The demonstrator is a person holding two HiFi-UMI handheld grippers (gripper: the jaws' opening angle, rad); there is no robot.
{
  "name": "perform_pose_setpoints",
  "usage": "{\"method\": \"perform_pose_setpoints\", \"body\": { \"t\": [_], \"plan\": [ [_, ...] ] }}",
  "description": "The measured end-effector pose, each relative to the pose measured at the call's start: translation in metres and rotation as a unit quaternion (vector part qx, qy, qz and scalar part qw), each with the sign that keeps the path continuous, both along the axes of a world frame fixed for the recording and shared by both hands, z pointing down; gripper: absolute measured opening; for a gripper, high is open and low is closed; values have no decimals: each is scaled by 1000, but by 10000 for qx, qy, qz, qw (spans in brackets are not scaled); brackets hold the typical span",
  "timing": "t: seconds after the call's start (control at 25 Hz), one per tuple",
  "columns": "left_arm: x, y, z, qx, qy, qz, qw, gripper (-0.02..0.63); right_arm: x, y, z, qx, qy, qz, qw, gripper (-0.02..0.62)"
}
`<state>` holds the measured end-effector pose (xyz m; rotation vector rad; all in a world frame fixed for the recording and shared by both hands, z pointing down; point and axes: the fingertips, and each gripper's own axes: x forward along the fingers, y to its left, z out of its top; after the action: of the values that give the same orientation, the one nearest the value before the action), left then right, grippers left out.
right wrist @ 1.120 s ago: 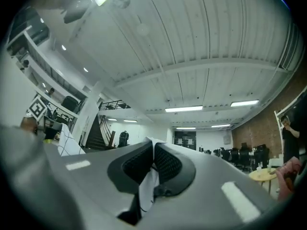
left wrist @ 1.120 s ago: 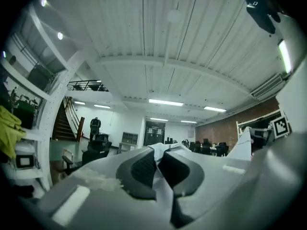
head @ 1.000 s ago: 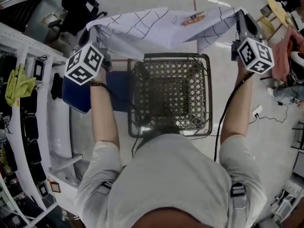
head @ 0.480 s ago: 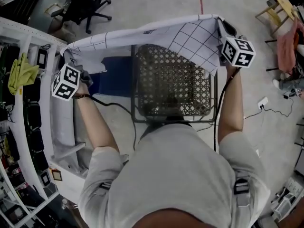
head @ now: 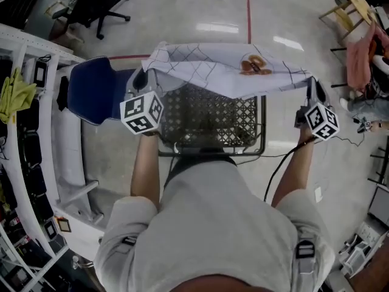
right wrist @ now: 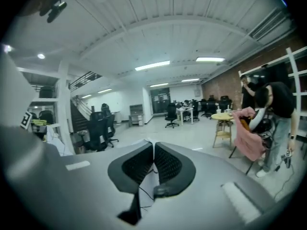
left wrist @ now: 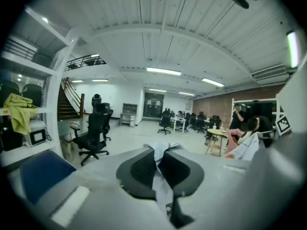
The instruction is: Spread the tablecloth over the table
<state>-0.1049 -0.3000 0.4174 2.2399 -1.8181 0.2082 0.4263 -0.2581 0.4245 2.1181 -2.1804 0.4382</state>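
Open floor lay at 12 o'clock beyond the mesh table, while a blue chair and white shelving crowded 9 o'clock. The white grid-lined tablecloth, with a brown print, hung stretched over the table's far edge, left gripper and right gripper each clamped on a corner. Only the gripper views showed the pinched fabric; only the head view showed the table.

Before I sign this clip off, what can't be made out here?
Table far edge: head view, behind the tablecloth.
Table's legs: head view, under its own top.
Brown print on the tablecloth: head view, too small.
Tablecloth's spread: gripper views show only pinched edges.
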Motion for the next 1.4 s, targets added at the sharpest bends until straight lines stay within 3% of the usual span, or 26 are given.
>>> {"method": "perform_pose_setpoints", "body": {
  "t": [0.12,0.2,0.28,0.4,0.6,0.76,0.84,0.96,1.12,1.2,1.28,1.4],
  "plan": [
    [37,5,1,-14,245,393,9989,23,53,23,-38,369,461,637,9962,8],
    [33,9,1,-29,426,346,9985,23,55,23,-52,340,826,551,9945,8],
    [7,12,-2,-21,555,33,9985,23,34,16,-40,146,853,202,9960,8],
    [-61,18,-15,85,583,-764,9953,23,-21,7,-1,-79,581,-396,9975,8],
    [-174,50,-34,295,243,-2005,9789,23,-123,-5,44,-354,153,-1351,9901,8],
    [-199,85,-42,568,97,-2498,9666,23,-148,-9,43,-285,103,-1804,9831,8],
    [-188,88,-38,531,-61,-2361,9703,23,-134,-10,38,-222,117,-1698,9852,8],
    [-159,73,-10,113,-153,-1809,9833,23,-96,-4,26,-154,135,-1144,9932,8],
    [-74,50,20,-190,324,-737,9966,23,-11,22,5,-226,200,117,9995,8],
    [-35,47,20,-196,522,-266,9981,23,19,41,-3,-297,351,559,9974,8],
    [-42,49,17,-113,770,-295,9965,23,11,46,-7,-346,605,546,9961,8],
    [-123,63,10,19,1022,-968,9900,23,-55,32,1,-339,817,-76,9960,8]
  ]
}}
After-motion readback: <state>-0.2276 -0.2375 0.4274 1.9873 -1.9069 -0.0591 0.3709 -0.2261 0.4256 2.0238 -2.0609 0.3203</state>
